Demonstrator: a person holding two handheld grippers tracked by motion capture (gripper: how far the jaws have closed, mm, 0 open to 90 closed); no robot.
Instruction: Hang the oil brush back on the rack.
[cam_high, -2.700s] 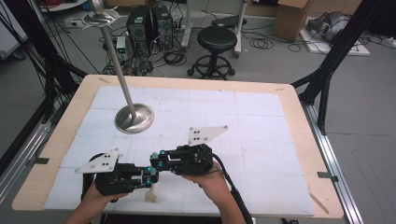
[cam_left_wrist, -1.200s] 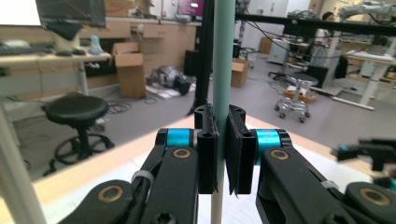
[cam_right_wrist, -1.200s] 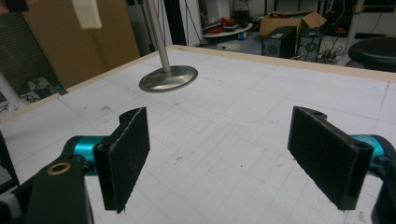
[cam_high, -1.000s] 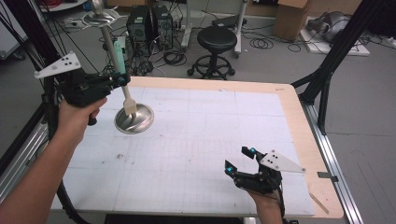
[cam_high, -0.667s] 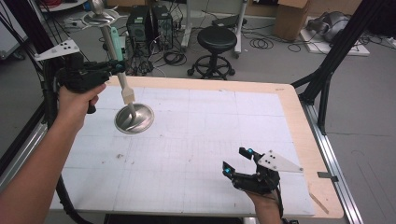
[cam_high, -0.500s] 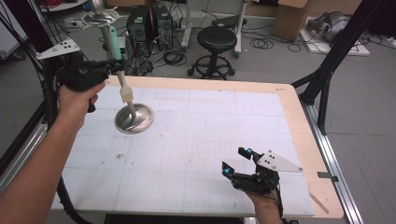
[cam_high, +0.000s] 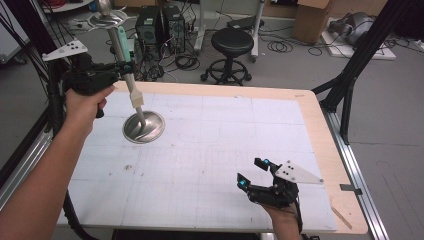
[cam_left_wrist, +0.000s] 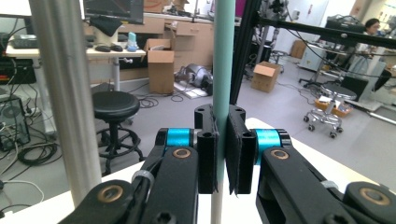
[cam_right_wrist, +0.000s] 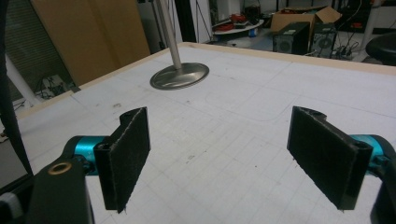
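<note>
My left gripper (cam_high: 126, 66) is raised over the table's far left and is shut on a slim tool with a teal handle (cam_high: 121, 41) and a cream lower end (cam_high: 136, 100). The tool hangs almost upright, right beside the pole of a metal stand whose round base (cam_high: 144, 126) sits on the table. In the left gripper view the jaws clamp the teal handle (cam_left_wrist: 223, 56), with the steel pole (cam_left_wrist: 65, 93) to its left. My right gripper (cam_high: 252, 172) rests low at the front right, open, with nothing between its pads (cam_right_wrist: 127, 156).
The stand carries a small metal dish (cam_high: 107, 17) at its top. The white gridded table (cam_high: 225, 145) has a wooden rim. A black stool (cam_high: 233, 42), computers and cables stand beyond the far edge. A dark frame leg (cam_high: 350, 90) rises at the right.
Both grippers were together at the table's front earlier. The left one has since carried the tool up to the stand and crept slightly higher; the right one sits still at the front right.
</note>
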